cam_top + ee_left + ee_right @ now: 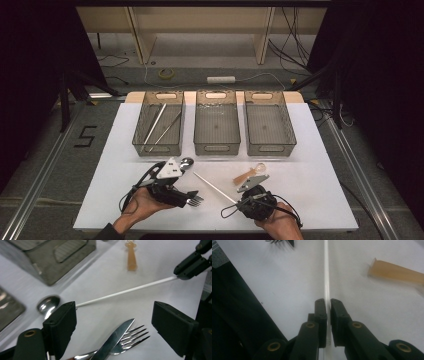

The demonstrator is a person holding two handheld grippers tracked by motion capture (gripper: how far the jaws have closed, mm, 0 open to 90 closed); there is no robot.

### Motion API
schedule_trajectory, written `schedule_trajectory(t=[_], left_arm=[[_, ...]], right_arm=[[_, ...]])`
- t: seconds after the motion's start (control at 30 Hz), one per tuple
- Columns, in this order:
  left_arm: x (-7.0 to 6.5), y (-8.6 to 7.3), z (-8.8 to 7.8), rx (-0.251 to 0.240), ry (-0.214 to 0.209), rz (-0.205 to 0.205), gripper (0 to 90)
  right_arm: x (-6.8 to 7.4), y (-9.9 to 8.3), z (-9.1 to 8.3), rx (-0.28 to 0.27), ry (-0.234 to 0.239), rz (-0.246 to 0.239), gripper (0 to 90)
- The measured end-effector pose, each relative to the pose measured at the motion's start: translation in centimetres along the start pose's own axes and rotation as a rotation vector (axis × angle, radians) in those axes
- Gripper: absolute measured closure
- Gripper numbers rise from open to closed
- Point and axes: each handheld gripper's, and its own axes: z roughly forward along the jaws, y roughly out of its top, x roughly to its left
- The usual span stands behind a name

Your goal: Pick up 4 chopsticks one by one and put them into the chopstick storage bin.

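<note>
Right hand-held gripper [328, 315] clamped on white chopstick [326, 277] at near end, stick lying on surface [310, 150]. Left hand-held gripper [113, 325] open above fork [130, 340]. Chopstick likely light, stiff, slippery; mid-shaft hold steadier.

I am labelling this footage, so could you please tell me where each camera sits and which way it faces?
High view: above the person's side, looking forward and down on the white table and three bins; both hands and forearms show.
Left gripper view: rides the left gripper, jaws open over a fork and knife.
Right gripper view: rides the right gripper, jaws shut on the white chopstick.
All three share that chopstick.
</note>
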Motion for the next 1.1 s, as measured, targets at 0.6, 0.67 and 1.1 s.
schedule_trajectory(t=[0.6, 0.67, 1.1], left_arm=[[-1.1, 2.9, 4.9, 0.136, -0.091, 0.254, 23.0], [-1.1, 3.1, 5.3, 0.141, -0.107, 0.262, 24.3], [-1.7, 3.5, 7.9, 0.237, -0.162, 0.390, 42.3]], right_arm=[[0.0, 0.5, -1.1, -0.012, 0.010, -0.046, 84.9], [0.0, 0.5, -1.2, -0.013, 0.008, -0.050, 84.9], [0.2, 0.6, -1.6, -0.014, 0.001, -0.067, 84.9]])
